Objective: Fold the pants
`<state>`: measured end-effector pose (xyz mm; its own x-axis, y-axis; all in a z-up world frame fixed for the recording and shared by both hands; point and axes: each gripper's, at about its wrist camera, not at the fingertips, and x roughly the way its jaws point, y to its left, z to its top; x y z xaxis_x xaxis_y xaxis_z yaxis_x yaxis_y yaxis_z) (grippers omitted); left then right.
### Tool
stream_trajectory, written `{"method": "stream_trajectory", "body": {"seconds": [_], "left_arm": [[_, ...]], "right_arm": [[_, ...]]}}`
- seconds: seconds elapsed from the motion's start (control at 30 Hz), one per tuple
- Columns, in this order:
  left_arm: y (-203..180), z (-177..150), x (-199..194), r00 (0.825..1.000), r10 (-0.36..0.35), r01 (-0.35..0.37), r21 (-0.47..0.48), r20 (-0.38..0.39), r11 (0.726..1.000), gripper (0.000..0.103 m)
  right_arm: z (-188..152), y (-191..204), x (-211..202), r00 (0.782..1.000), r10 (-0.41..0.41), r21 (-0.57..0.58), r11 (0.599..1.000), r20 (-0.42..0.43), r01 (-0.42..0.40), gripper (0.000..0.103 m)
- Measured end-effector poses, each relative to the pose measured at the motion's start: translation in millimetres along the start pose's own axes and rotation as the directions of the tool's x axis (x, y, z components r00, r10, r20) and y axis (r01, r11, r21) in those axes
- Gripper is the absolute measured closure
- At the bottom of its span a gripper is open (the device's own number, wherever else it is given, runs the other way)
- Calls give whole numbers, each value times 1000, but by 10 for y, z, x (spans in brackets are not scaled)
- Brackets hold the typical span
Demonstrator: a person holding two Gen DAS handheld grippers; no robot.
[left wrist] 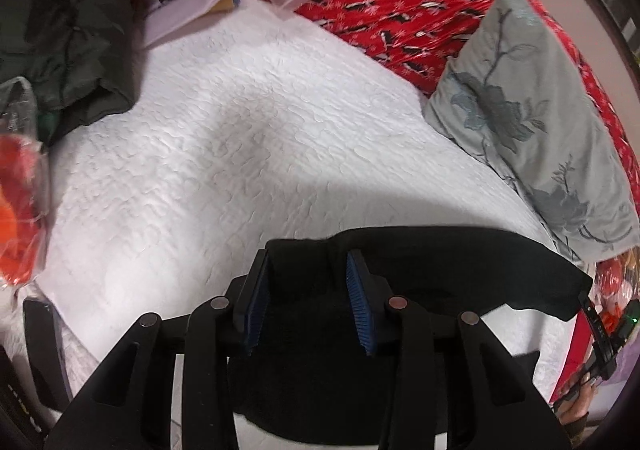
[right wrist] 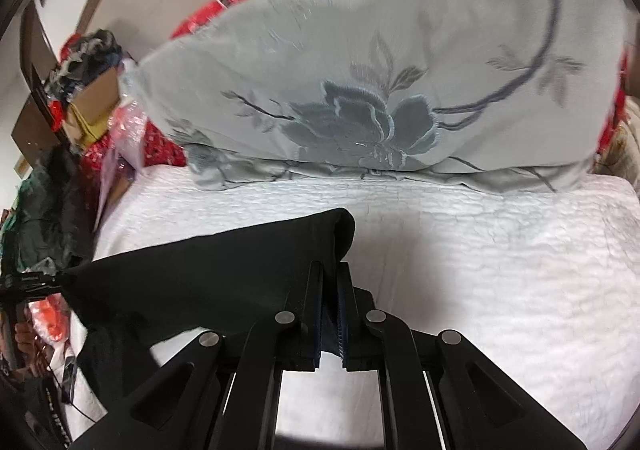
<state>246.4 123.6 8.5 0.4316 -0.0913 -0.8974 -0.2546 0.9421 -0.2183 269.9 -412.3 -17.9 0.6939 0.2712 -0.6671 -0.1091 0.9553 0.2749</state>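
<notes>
Your right hand-held gripper (right wrist: 330, 290) pinches the black pants (right wrist: 208, 274) above the bed (right wrist: 500, 250); your left hand-held gripper (left wrist: 310, 290) gapes around their edge.

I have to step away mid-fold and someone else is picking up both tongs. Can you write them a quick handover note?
Left tongs: jaws apart, with the black pants lying between them; not clamped.
Right tongs: shut on a bunched edge of the pants.
The pants are raised over the white quilt, stretched between the two tongs, with the grey floral pillow behind.
Done: pants picked up and spread.
Left: close the left tongs, lay the pants flat and make the folds. No finished fold is visible.
</notes>
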Motion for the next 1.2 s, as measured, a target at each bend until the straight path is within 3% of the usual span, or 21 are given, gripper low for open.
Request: {"method": "stream_trajectory", "body": {"seconds": [0.17, 0.33, 0.4, 0.5, 0.6, 0.67, 0.7, 0.9, 1.0, 1.07, 1.1, 1.2], "left_arm": [[148, -382, -221, 1000, -14, 13, 25, 21, 1000, 68], [396, -843, -11, 996, 0, 2, 27, -85, 1000, 68], [518, -857, 91, 992, 6, -8, -14, -124, 1000, 68], [703, -646, 93, 987, -91, 71, -145, -135, 987, 68], [703, -302, 62, 987, -117, 94, -193, -107, 977, 63], [674, -159, 105, 988, -112, 88, -199, -110, 976, 48], [652, -87, 149, 987, -112, 87, -203, -114, 975, 46], [544, 172, 559, 972, -131, 94, -190, -194, 977, 46], [495, 224, 702, 964, -145, 108, -171, -221, 979, 46], [465, 266, 800, 957, -168, 132, -160, -237, 978, 46], [442, 293, 856, 954, -172, 137, -153, -247, 979, 46], [413, 364, 1064, 946, -163, 121, -159, -281, 980, 46]], "right_arm": [[-396, -28, -417, 998, 61, 25, 998, 35, -62, 97], [-944, 27, -665, 995, 99, 28, 995, 19, -100, 97], [-1164, 55, -668, 996, 90, 28, 996, -21, -89, 97], [-1311, 20, -591, 997, 39, 43, 998, -70, -36, 97], [-1234, -41, -576, 998, 24, 86, 996, -60, -19, 97], [-1135, -48, -532, 998, 18, 99, 995, -59, -12, 97], [-1098, -58, -498, 998, 13, 103, 995, -61, -7, 97], [-517, -195, -192, 999, 17, 198, 980, -34, -10, 96], [-278, -397, 82, 997, -21, 270, 962, -71, 39, 93], [-216, -497, 188, 997, 6, 311, 950, -78, 19, 93], [-209, -520, 208, 997, 22, 315, 949, -72, 2, 91], [-267, -565, 254, 995, 50, 322, 947, -82, -21, 71]]}}
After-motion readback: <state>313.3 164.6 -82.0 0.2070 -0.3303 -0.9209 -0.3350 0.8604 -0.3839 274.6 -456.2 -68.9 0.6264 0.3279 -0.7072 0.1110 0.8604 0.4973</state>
